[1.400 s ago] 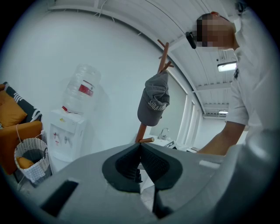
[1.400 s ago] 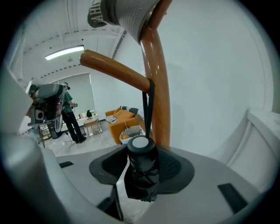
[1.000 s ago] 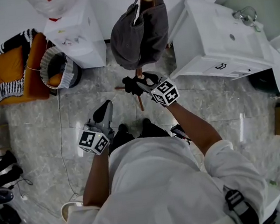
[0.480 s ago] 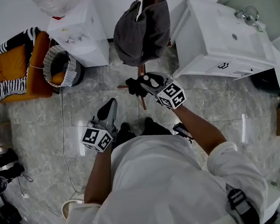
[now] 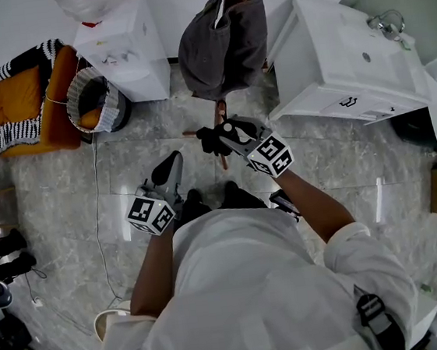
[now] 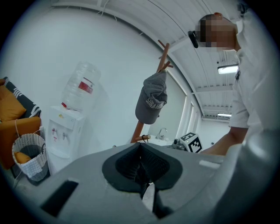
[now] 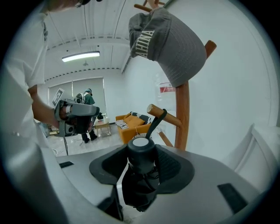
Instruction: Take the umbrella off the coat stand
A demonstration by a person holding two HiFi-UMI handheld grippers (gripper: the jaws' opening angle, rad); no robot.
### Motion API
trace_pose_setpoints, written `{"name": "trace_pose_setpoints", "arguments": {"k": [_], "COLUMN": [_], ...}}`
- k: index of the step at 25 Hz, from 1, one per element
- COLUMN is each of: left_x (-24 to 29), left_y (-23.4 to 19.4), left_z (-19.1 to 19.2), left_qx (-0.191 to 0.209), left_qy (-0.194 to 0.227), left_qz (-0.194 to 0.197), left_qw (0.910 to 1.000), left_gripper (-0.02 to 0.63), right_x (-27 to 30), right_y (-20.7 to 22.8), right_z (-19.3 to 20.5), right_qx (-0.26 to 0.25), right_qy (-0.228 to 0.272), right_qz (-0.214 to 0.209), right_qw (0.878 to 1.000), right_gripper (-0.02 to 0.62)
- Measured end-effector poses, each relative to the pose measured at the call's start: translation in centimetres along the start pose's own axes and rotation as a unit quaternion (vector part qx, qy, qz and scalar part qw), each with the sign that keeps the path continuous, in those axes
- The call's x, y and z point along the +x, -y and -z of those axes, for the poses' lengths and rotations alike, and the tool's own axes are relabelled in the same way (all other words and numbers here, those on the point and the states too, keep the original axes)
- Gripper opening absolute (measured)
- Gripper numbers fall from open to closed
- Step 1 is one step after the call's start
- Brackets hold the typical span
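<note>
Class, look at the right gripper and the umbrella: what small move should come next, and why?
Probably ease the umbrella up and outward along the peg. The right gripper is shut on its handle, but the strap is looped over the peg near its free end, so sliding that way should free it.

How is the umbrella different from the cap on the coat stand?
The umbrella is black; the cap is grey. The umbrella hangs by its strap from a low peg; the cap sits up near the top. The right claw grips the umbrella; nothing holds the cap. Both hang on the same wooden coat stand.
</note>
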State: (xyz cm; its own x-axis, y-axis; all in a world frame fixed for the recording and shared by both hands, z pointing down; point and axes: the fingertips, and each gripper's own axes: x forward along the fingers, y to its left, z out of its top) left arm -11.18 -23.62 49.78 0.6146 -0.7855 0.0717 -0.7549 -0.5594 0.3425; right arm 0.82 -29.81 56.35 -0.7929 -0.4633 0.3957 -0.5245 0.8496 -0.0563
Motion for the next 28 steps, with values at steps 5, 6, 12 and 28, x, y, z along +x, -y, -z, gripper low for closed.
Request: {"name": "trace_pose_setpoints", "arguments": {"k": [5,6,12,28], "left_x": [0.0,0.0,0.0,0.1], "left_y": [0.2,0.2,0.7,2.7], "left_z": [0.0,0.1,0.2,0.2], "left_qx": [-0.001,-0.001,0.012,0.078], "left_qy": [0.0,0.0,-0.007,-0.026], "left_qz": [0.002,0.002,0.005,0.016], "left_qw": [1.0,1.0,0.9999,0.9965], "left_gripper": [0.009,0.009,0.009,0.009], "right_x": [-0.8,-1.0,-1.7,-5.0], "right_y": [-0.6,-0.8,-1.9,-4.3], "right_z": [-0.5,-0.6,-1.3,-3.9], "right_qx": [-0.002,-0.003,-0.015,0.01], "right_qy": [0.004,0.006,0.01,0.038], "right_qz": [-0.004,-0.005,-0.011,-0.015], "right_qw": [1.0,1.0,1.0,0.999], "right_gripper": [0.199,0.199,0.199,0.199]}}
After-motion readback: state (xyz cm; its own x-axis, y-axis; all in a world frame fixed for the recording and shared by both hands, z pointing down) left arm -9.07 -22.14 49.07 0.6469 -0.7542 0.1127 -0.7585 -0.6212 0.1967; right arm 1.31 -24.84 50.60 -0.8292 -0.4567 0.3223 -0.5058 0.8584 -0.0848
